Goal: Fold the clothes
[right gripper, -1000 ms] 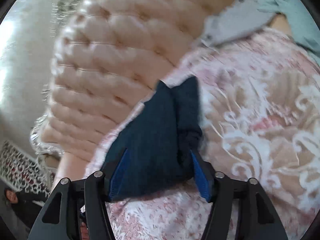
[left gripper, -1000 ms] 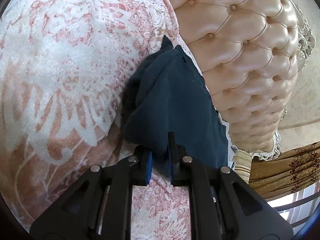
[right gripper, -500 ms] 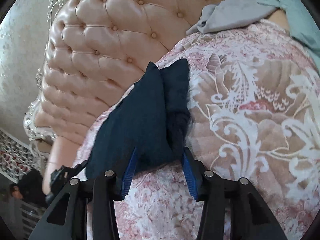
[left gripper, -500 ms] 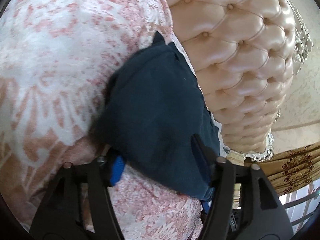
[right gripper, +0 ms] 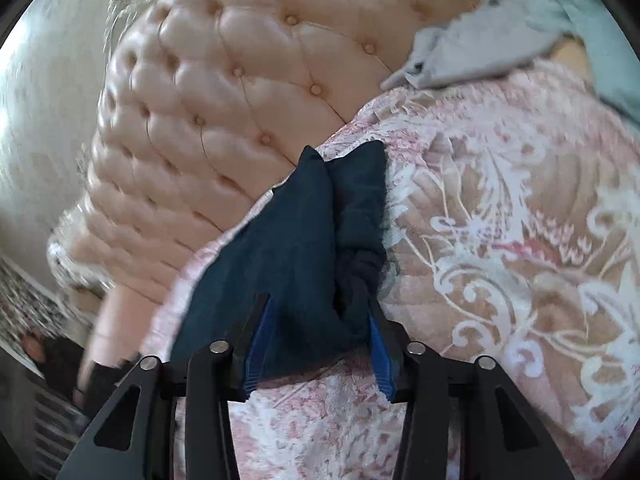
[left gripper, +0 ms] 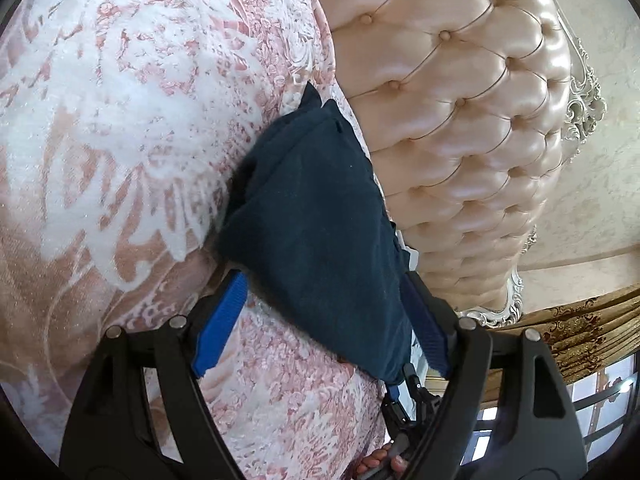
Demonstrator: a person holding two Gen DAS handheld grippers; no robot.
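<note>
A folded dark navy garment (left gripper: pixel 320 232) lies on the pink patterned bedspread (left gripper: pixel 120 160), close against the tufted headboard (left gripper: pixel 460 140). My left gripper (left gripper: pixel 320 316) is open wide, and its blue pads (left gripper: pixel 218 328) straddle the garment's near end without pinching it. In the right wrist view the same garment (right gripper: pixel 296 248) shows a bunched fold along its right side. My right gripper (right gripper: pixel 320 344) is open with a narrower gap, one finger on each side of the garment's near edge. That view is slightly blurred.
Grey clothes (right gripper: pixel 480 52) and a teal garment (right gripper: pixel 600 40) lie further along the bed by the headboard (right gripper: pixel 240 80). The other gripper and a hand's fingertips (left gripper: pixel 380 456) show at the bedside. Gold curtains (left gripper: pixel 580 332) and a window stand beyond.
My left gripper was shut on the navy garment, then opened and let it go. My right gripper's jaws have narrowed around the garment's near end. The garment now rests flat.
</note>
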